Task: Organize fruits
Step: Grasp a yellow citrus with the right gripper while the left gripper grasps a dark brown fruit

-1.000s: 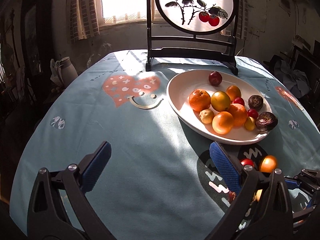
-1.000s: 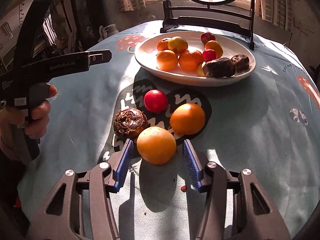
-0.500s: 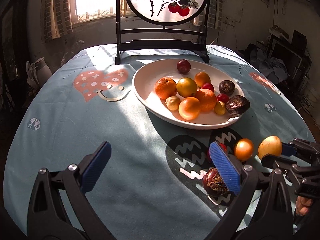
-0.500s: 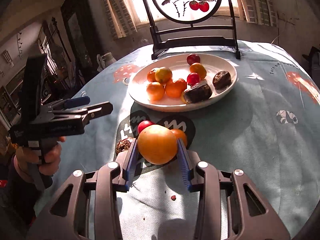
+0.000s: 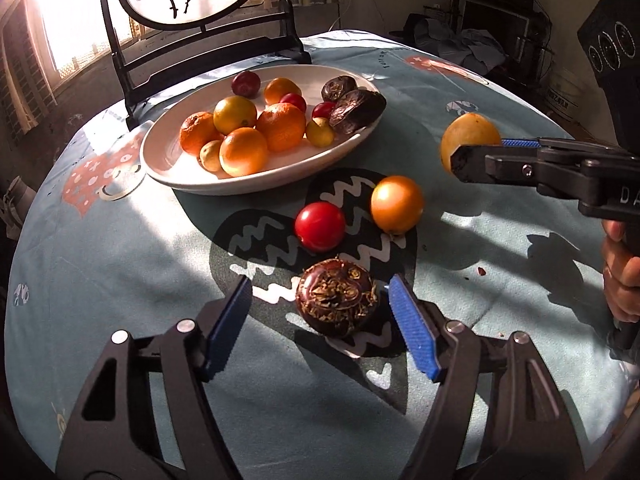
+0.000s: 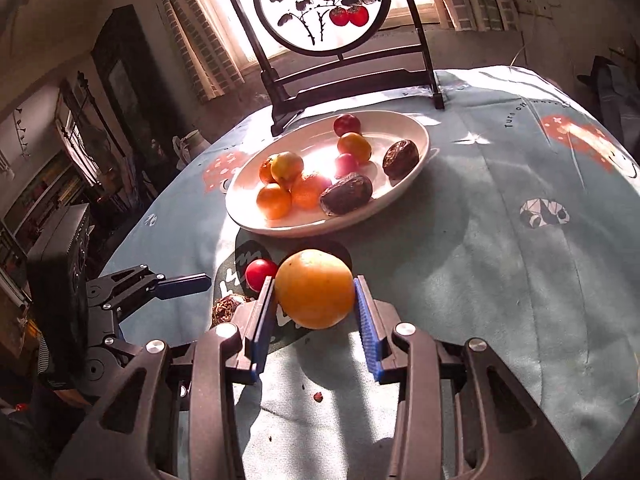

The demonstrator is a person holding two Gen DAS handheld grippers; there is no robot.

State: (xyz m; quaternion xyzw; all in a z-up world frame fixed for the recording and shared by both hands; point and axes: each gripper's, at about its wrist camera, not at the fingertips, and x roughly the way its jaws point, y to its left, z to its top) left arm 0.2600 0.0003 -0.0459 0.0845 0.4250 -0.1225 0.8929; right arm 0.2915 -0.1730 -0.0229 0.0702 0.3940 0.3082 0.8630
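My right gripper point(image 6: 315, 302) is shut on an orange fruit point(image 6: 314, 289) and holds it above the table, short of the white plate point(image 6: 416, 156) of fruit; it also shows in the left wrist view point(image 5: 471, 142). My left gripper point(image 5: 320, 320) is open, its blue pads on either side of a dark wrinkled fruit point(image 5: 337, 303) that lies on the cloth. A red tomato point(image 5: 320, 226) and an orange fruit point(image 5: 397, 204) lie just beyond it. The plate point(image 5: 160, 152) holds several oranges, small red fruits and dark fruits.
A round painted screen on a black stand point(image 6: 352, 76) stands behind the plate. The table has a blue patterned cloth point(image 6: 520, 264). Small crumbs point(image 6: 318, 397) lie near the right gripper. Furniture and clutter point(image 5: 500, 20) surround the table.
My right gripper closed on the orange fruit and lifted it off the cloth. My left gripper swung right and down until its pads sit around the dark wrinkled fruit.
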